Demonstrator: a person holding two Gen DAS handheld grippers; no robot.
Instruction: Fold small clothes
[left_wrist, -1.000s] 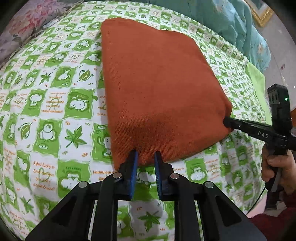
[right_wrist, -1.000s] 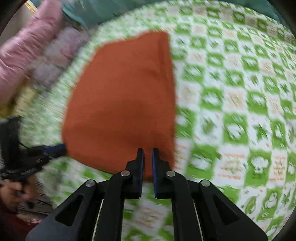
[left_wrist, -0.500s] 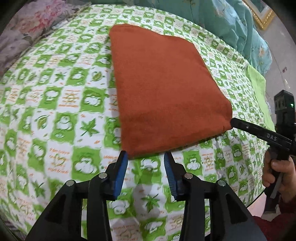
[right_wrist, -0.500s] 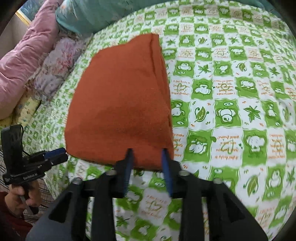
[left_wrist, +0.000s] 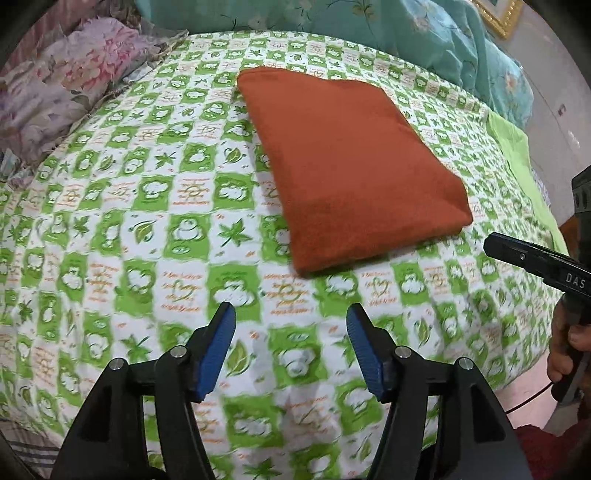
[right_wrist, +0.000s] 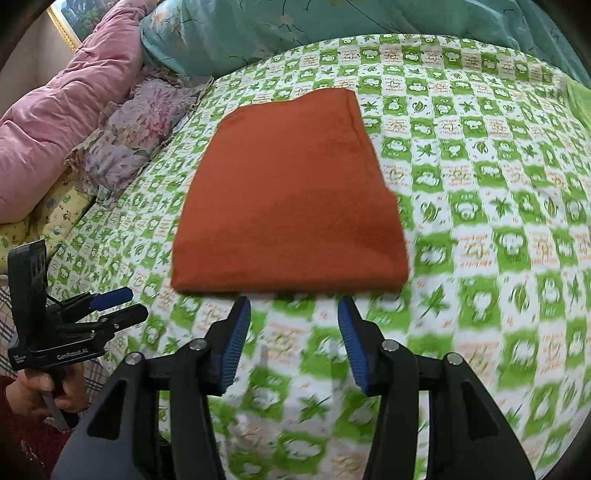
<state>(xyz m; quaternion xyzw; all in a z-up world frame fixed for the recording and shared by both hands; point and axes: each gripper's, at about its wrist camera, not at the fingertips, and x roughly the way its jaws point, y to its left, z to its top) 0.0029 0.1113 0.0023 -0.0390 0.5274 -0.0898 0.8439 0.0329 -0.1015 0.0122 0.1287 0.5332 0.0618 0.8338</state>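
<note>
A rust-orange cloth (left_wrist: 351, 166) lies folded flat in a rectangle on the green-and-white patterned bedsheet (left_wrist: 129, 221); it also shows in the right wrist view (right_wrist: 291, 199). My left gripper (left_wrist: 291, 317) is open and empty, a short way back from the cloth's near edge. My right gripper (right_wrist: 294, 308) is open and empty, just short of the cloth's near edge. The right gripper also shows at the right edge of the left wrist view (left_wrist: 495, 247), and the left gripper at the left of the right wrist view (right_wrist: 129, 306).
A teal quilt (right_wrist: 332, 33) runs along the back of the bed. A pink quilt (right_wrist: 62, 114) and a floral pillow (right_wrist: 136, 129) lie at the left. A plain green cloth (left_wrist: 517, 155) lies by the bed's right edge.
Both grippers let go of the cloth's near edge, opened wide and drew back toward me. The folded cloth stays flat on the sheet.
</note>
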